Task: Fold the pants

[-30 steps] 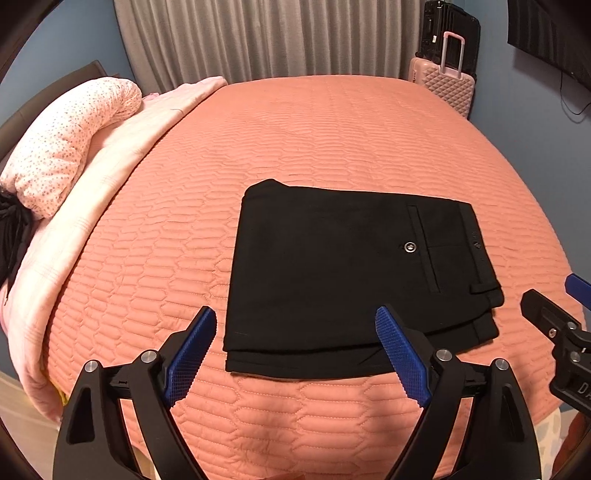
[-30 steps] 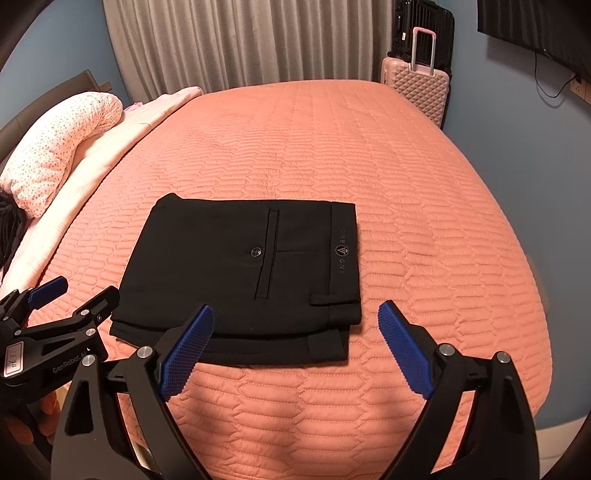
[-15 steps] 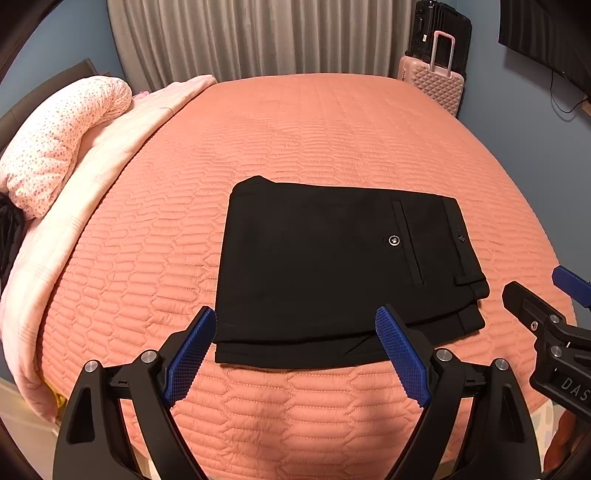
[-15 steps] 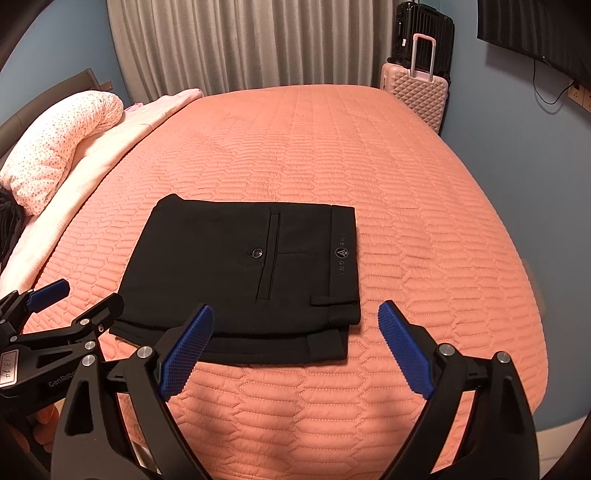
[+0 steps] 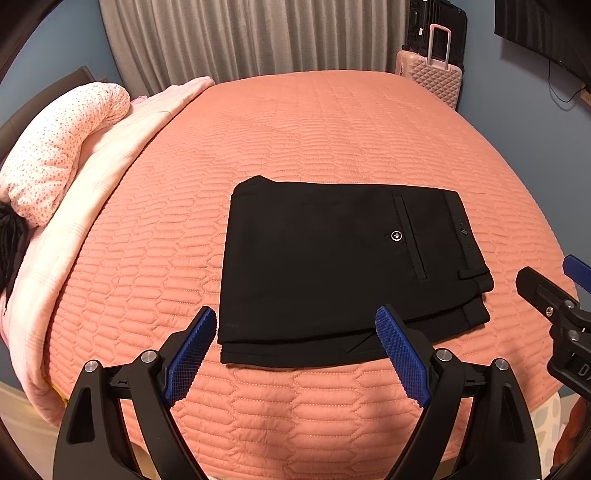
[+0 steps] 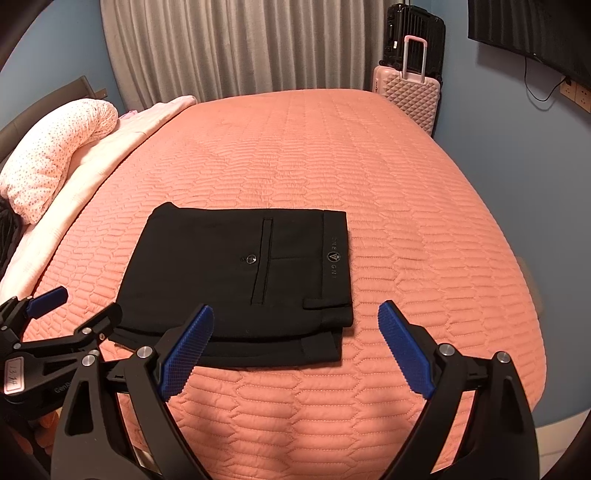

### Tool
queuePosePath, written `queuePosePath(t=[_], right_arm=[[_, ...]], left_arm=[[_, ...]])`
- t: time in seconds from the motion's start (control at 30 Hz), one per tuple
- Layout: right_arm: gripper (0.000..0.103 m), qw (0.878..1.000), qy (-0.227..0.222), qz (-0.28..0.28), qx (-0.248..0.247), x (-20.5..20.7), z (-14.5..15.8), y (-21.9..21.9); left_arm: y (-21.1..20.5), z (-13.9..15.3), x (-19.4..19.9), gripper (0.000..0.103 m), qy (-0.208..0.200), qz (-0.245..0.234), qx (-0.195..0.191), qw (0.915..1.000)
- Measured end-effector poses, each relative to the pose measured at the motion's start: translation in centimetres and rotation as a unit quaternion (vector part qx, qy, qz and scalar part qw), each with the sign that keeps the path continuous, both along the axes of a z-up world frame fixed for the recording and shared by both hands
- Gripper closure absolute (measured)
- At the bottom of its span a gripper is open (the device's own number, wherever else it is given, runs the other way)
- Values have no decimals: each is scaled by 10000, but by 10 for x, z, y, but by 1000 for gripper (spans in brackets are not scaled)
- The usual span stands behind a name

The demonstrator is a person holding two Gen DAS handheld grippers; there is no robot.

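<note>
Black pants [image 5: 332, 273] lie folded into a flat rectangle on the orange quilted bed [image 5: 332, 129], waistband to the right, back pocket button up. They also show in the right wrist view [image 6: 240, 273]. My left gripper [image 5: 295, 354] is open and empty, held above the bed's near edge in front of the pants. My right gripper [image 6: 295, 347] is open and empty, also in front of the pants, to the right of the left one. Each gripper shows at the edge of the other's view, the right gripper [image 5: 554, 295] and the left gripper [image 6: 70, 310].
A pink spotted pillow [image 5: 59, 147] and a pale pink blanket [image 5: 110, 155] lie along the bed's left side. A pink suitcase [image 6: 410, 96] and a black one [image 6: 413, 33] stand by the grey curtain [image 6: 240, 48] at the far right. Blue wall on the right.
Both grippers have drawn back and up a little from the pants. The pants have not moved. Both grippers stay open.
</note>
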State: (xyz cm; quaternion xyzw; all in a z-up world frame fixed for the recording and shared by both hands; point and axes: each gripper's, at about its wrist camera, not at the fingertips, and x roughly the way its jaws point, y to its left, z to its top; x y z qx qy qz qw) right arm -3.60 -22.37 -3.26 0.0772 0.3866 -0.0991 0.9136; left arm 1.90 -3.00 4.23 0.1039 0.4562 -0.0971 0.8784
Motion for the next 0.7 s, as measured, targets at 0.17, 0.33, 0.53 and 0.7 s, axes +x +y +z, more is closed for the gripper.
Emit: queuePosePath(t=[0.17,0.33,0.53,0.7], right_arm=[[14,10000,-31,43,-12,-1,3,5],[14,10000,-60,29,9,-3,5,4],[14,10000,-88,33,-2,-3,7,4],[14,9999,-94,53,1,-2,7,5]], left_arm=[[3,0,1,17,40,70,-1,10000],[6,3,1,17,34,119,-25,9999],[5,3,0,17,50,151,-37,9999],[5,4,0,17,64,144,-57,9999]])
